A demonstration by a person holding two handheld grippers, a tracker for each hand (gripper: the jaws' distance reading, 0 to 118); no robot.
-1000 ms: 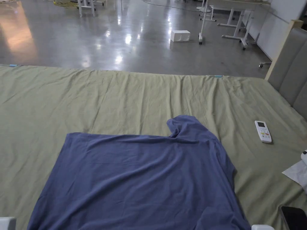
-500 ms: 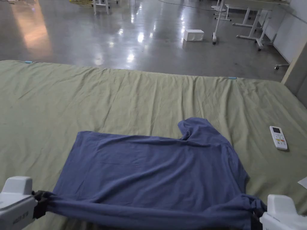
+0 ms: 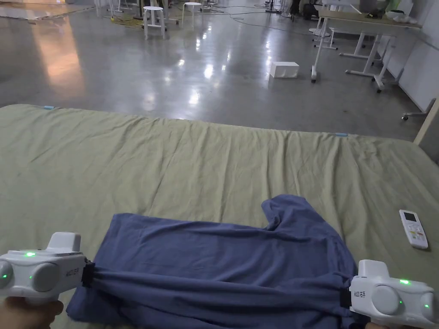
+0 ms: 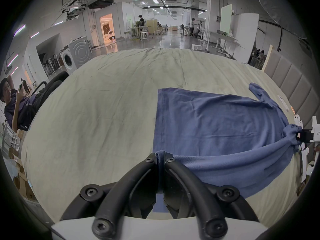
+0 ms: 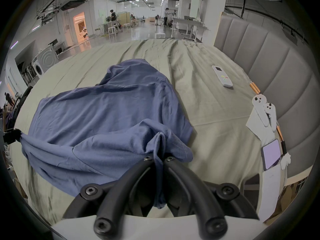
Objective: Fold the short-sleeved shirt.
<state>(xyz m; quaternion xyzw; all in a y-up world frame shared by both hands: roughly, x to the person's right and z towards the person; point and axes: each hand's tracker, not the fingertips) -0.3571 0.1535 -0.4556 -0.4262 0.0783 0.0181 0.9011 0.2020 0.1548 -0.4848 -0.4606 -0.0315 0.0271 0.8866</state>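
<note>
A blue short-sleeved shirt (image 3: 223, 261) lies on the green bed sheet (image 3: 193, 171), one sleeve (image 3: 285, 210) pointing to the far side. Its near edge is lifted and stretched between both grippers. My left gripper (image 3: 88, 274) is shut on the near left corner of the shirt (image 4: 216, 122), cloth pinched between its jaws (image 4: 160, 159). My right gripper (image 3: 343, 297) is shut on the bunched near right corner of the shirt (image 5: 103, 113), fabric hanging down between its jaws (image 5: 159, 159). A hand holds each gripper at the bottom of the head view.
A white remote control (image 3: 413, 228) lies on the sheet to the right of the shirt. A padded grey headboard (image 5: 268, 67) runs along the right side, with a phone (image 5: 271, 153) and small white items beside it. Beyond the bed is shiny floor with a white box (image 3: 284, 69) and tables.
Both grippers have come up and forward with the shirt's near edge, lifting it over the body of the shirt. The head camera has tilted up.
</note>
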